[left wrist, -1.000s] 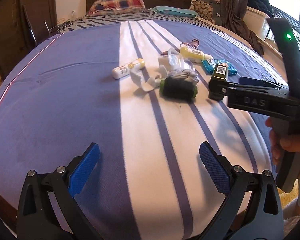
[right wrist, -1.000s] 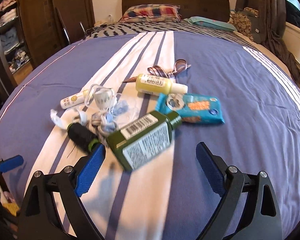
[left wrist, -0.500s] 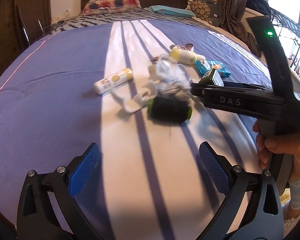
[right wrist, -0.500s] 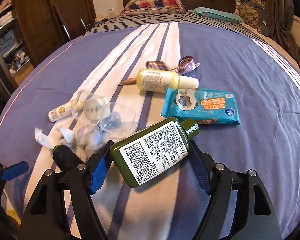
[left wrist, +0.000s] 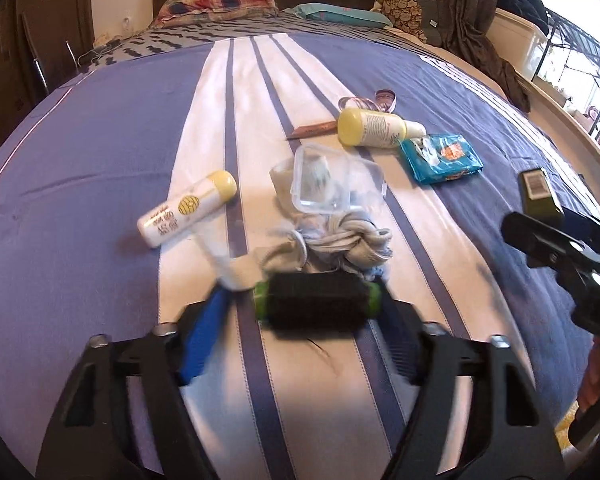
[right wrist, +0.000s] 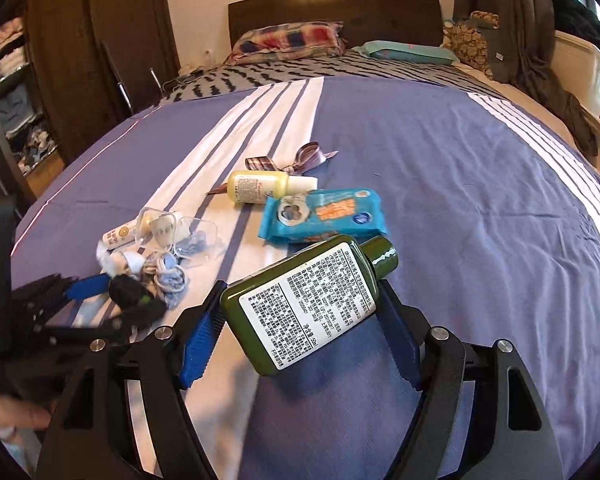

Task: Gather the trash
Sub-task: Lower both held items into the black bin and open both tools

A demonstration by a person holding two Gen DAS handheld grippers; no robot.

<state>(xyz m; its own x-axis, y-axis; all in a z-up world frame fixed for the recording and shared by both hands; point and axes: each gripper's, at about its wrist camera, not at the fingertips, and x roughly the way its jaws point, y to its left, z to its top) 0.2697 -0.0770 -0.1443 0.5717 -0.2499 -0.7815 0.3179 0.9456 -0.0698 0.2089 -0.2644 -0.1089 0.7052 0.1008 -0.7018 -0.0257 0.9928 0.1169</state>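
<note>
Left tongs advanced, jaws closing around the black spool; center it before squeezing. Right tongs clamp the green bottle.

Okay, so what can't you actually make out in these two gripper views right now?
- Left wrist view: whether the left gripper presses the black spool; motion blur.
- Left wrist view: most of the green bottle; the right gripper covers it.
- Right wrist view: the bottle's label text; too small.
- Both views: the clear box's contents; glare.
</note>
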